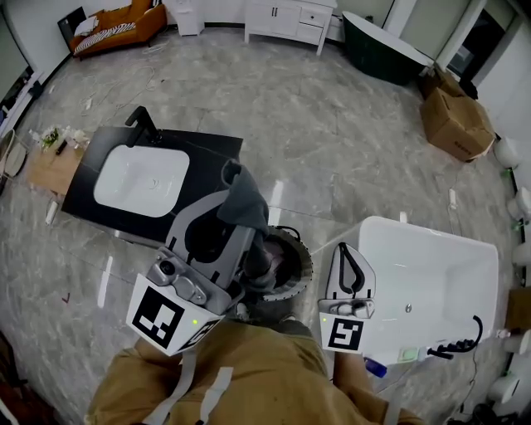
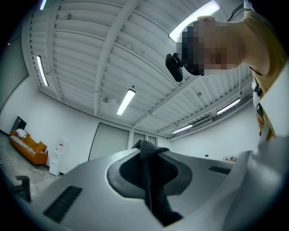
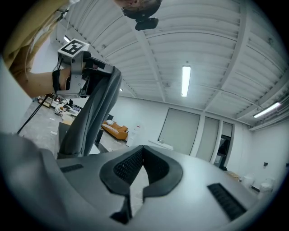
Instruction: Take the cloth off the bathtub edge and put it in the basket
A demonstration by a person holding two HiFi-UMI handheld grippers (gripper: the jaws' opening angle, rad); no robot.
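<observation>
In the head view my left gripper (image 1: 235, 192) is shut on a dark grey cloth (image 1: 247, 207). The cloth hangs from the jaws down over a round dark basket (image 1: 304, 259) on the floor just below. The left gripper view shows the cloth (image 2: 152, 180) pinched between the pads and trailing toward the camera. My right gripper (image 1: 342, 249) hovers right of the basket, beside the white bathtub (image 1: 465, 249), shut with nothing in it. In the right gripper view its tips (image 3: 142, 148) meet, and the hanging cloth (image 3: 90, 119) shows at left.
A black vanity with a white sink (image 1: 141, 178) stands to the left. Cardboard boxes (image 1: 452, 120) and a dark green tub (image 1: 386, 50) lie at the far right, an orange sofa (image 1: 116, 25) and a white cabinet (image 1: 290, 17) at the back. A black tap (image 1: 460, 342) sits on the bathtub's near end.
</observation>
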